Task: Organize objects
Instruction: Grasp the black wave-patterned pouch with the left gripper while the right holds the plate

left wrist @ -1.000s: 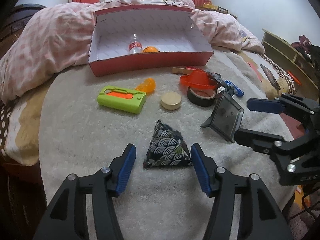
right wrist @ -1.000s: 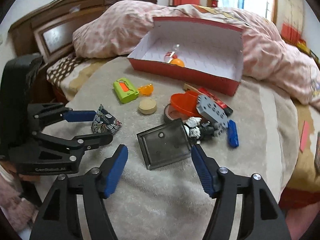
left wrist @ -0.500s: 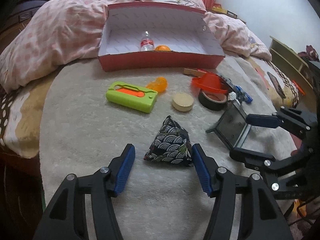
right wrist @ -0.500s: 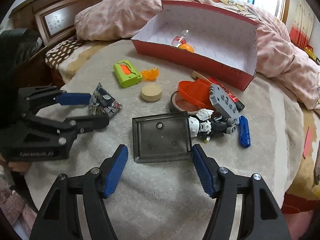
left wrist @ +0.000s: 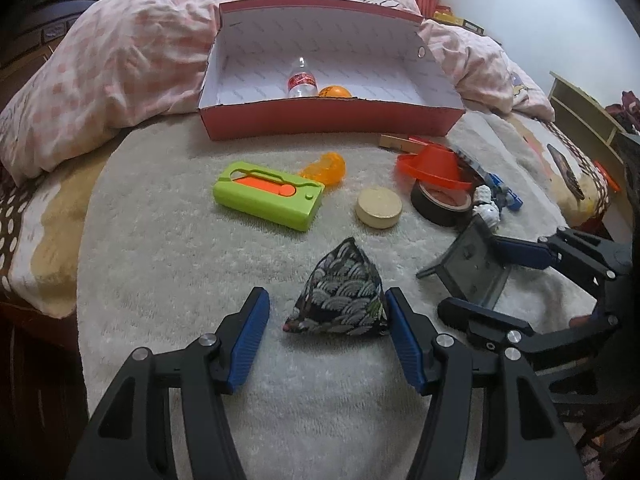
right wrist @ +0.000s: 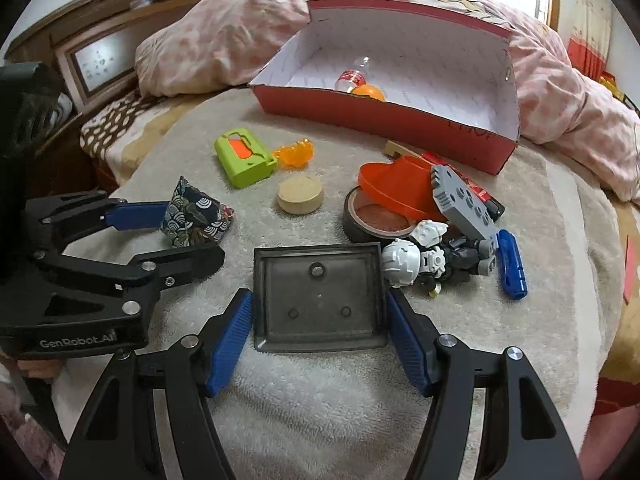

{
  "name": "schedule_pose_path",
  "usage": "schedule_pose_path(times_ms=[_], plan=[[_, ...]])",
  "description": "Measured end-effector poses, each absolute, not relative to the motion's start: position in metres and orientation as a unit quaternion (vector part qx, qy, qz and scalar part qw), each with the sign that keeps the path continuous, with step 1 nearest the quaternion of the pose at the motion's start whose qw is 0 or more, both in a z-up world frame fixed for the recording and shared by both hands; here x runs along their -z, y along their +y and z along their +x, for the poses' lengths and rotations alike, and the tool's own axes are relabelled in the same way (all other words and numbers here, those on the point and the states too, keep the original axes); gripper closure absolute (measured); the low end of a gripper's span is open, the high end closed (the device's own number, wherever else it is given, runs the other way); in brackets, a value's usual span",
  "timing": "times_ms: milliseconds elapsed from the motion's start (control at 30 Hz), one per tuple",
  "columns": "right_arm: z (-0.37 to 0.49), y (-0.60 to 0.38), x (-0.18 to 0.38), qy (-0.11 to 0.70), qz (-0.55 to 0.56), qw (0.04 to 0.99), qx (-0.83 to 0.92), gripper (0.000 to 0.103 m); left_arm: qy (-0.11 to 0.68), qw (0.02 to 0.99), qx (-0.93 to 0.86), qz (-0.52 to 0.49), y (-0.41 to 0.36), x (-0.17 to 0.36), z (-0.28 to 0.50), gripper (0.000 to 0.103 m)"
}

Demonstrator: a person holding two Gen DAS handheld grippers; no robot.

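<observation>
Left hand-held gripper [left wrist: 325, 332]: sitting open, straddling the patterned fabric pouch [left wrist: 340, 298] on the bed blanket [left wrist: 168, 280]. Right hand-held gripper [right wrist: 320, 336]: sitting open, flanking the dark tray [right wrist: 318, 300]. Red box [left wrist: 332, 120]: lying beyond, holding bottle [left wrist: 301, 80].

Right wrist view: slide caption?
Right gripper open around the dark tray; red box behind.

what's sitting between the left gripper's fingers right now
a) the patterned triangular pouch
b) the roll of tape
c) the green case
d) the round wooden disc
a: in the left wrist view the patterned triangular pouch lies on the blanket between the open left gripper fingers, not yet clamped.
</observation>
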State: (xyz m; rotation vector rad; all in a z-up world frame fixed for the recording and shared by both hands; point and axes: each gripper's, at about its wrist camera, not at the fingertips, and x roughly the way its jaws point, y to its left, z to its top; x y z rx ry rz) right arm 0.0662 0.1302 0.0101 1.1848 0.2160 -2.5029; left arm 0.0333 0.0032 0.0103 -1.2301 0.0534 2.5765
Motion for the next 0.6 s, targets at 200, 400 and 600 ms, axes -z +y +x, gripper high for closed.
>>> schedule_pose_path(times_ms=[200, 400, 600], plan=[[0.07, 0.132, -0.007, 0.06, 0.406, 0.169, 0.896, 0.035, 0.017, 0.14, -0.896, -0.422, 0.003, -0.009, 0.031, 0.046], [0.073, 0.131, -0.009, 0.06, 0.403, 0.159, 0.899, 0.039, 0.025, 0.15, -0.896, -0.417, 0.006, -0.013, 0.036, 0.062], [0.077, 0.136, -0.012, 0.04, 0.402, 0.166, 0.899, 0.04, 0.012, 0.162, -0.895, -0.415, 0.004, -0.02, 0.039, 0.064]])
